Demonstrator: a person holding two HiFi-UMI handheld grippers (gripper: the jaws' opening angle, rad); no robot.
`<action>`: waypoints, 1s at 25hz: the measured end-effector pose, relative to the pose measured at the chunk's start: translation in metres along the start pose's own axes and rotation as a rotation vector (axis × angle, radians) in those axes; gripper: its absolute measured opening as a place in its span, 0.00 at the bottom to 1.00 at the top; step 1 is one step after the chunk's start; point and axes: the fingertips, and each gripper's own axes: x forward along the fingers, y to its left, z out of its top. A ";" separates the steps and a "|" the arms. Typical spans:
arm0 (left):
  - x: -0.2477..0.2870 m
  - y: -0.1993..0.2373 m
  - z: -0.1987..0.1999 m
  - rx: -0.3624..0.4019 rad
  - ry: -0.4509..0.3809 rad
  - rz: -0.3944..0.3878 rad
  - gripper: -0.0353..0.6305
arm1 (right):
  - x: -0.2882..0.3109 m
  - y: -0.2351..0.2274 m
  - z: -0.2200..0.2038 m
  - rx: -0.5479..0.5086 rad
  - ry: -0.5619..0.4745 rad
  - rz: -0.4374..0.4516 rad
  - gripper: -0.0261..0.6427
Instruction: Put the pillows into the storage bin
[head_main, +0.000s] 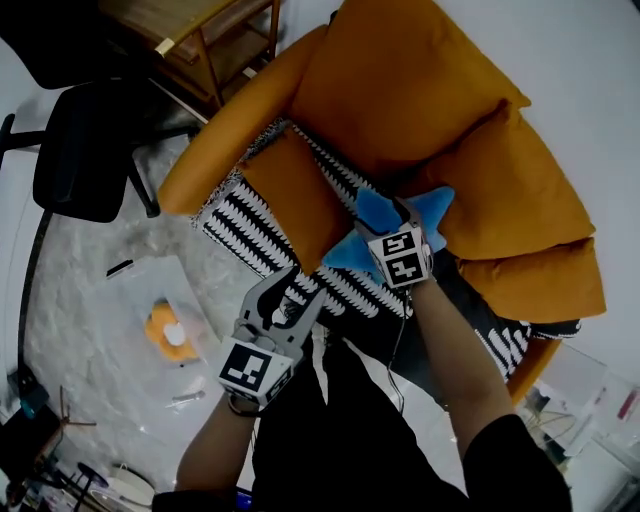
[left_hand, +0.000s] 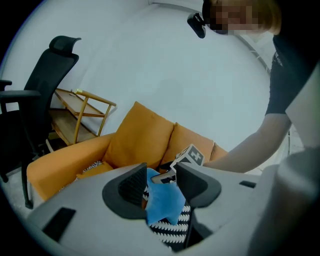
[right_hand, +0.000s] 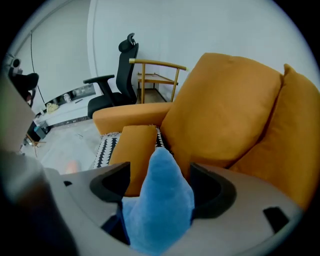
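The blue star-shaped pillow (right_hand: 162, 200) is found on the seat of the orange sofa (head_main: 400, 80), lying partly on a black-and-white patterned throw (head_main: 250, 235) and just beside a small orange pillow (head_main: 290, 195). One plush arm of the star is straddled by the right tool (right_hand: 160, 182), whose jaws stand apart – a gap is seen at the left pad, so nothing is clamped. The left tool (left_hand: 164, 182) is held open and empty, near the star but short of it. The pillow is judged to be light, soft and easily squashed; it would likely sag and swing if pinched by a tip. A firmer hold is expected nearer the root of an arm, where the stuffing is thicker – the fabric looks fleecy, so little slip is feared. No storage bin can be made out in any view
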 end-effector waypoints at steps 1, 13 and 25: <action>0.001 0.005 -0.004 -0.011 0.007 0.002 0.31 | 0.008 0.001 -0.002 -0.023 0.021 0.002 0.62; -0.001 0.040 -0.028 -0.058 0.044 0.030 0.31 | 0.057 -0.003 -0.020 -0.225 0.151 -0.105 0.52; 0.002 0.022 -0.013 -0.019 0.030 0.025 0.31 | 0.035 0.006 -0.027 -0.296 0.116 -0.071 0.31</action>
